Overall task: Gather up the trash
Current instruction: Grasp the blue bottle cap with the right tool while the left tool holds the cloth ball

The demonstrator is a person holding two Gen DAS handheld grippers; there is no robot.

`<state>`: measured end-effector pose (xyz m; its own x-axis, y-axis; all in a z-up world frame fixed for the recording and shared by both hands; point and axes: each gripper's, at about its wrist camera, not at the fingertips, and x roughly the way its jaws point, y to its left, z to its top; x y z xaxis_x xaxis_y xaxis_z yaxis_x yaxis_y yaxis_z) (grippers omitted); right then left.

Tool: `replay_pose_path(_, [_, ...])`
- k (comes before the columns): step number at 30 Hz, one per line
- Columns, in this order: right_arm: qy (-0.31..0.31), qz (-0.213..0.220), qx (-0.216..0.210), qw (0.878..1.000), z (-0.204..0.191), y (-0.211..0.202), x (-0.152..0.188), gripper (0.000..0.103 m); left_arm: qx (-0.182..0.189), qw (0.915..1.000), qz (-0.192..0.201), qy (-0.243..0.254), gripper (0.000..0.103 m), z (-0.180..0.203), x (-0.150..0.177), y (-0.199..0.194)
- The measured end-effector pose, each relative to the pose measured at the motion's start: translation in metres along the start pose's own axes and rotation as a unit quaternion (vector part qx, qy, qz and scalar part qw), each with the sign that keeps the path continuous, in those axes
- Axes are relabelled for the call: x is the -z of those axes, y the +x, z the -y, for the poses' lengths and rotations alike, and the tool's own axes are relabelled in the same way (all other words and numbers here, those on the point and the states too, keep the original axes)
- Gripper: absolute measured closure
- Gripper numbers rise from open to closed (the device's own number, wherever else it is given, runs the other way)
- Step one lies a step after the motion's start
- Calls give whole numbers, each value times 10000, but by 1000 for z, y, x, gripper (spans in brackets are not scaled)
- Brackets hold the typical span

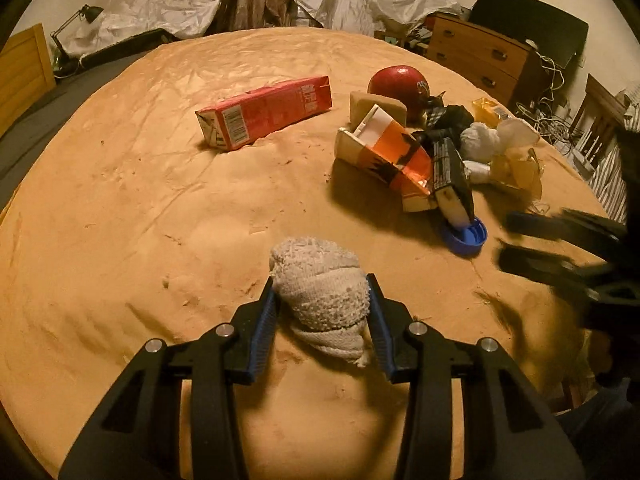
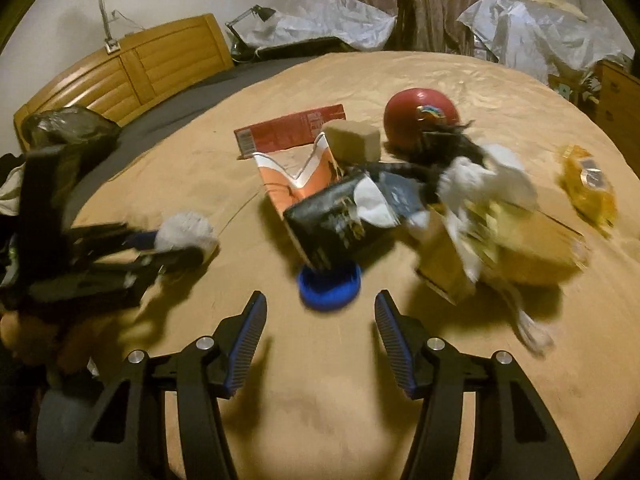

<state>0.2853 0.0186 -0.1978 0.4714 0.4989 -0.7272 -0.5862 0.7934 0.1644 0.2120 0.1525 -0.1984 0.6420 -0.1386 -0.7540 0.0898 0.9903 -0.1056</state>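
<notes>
The rag wad sits pinched between the left gripper's blue pads, long axis running straight ahead from it and its twisted tail back toward the camera. It's resting on the tan cloth. The right gripper is spread with nothing in it, and a blue cap lies just ahead, half tucked under a dark carton. The pile beyond is blurry, so its contents are hard to make out.

Dim warm light (fisheye-warped, motion-blurred)
</notes>
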Motion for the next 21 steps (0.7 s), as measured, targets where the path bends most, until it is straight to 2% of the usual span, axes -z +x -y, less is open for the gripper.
replay_pose_path(3, [-82,-105,115,9998,-4,20,-8,44,-19,10000,28,-14,62,3,-1,3])
replay_pose_path(5, [-124,-181,223,9995,-6,30,-9,54,-39,10000,48,-58,62,4,-1,4])
replay_pose_path(8, [-99,-144,411,9990,-8,37,-5,62,-157,9998,98,-5,62,8,-1,5])
replay_pose_path(15, [55,-22,358,9993,-11,16,12,63,-195,9996,188,-59,62,15,7,-2])
replay_pose_path(21, [115,-149,307,9994,-10,-14,37,63,-168,9997,181,-59,62,22,15,-5])
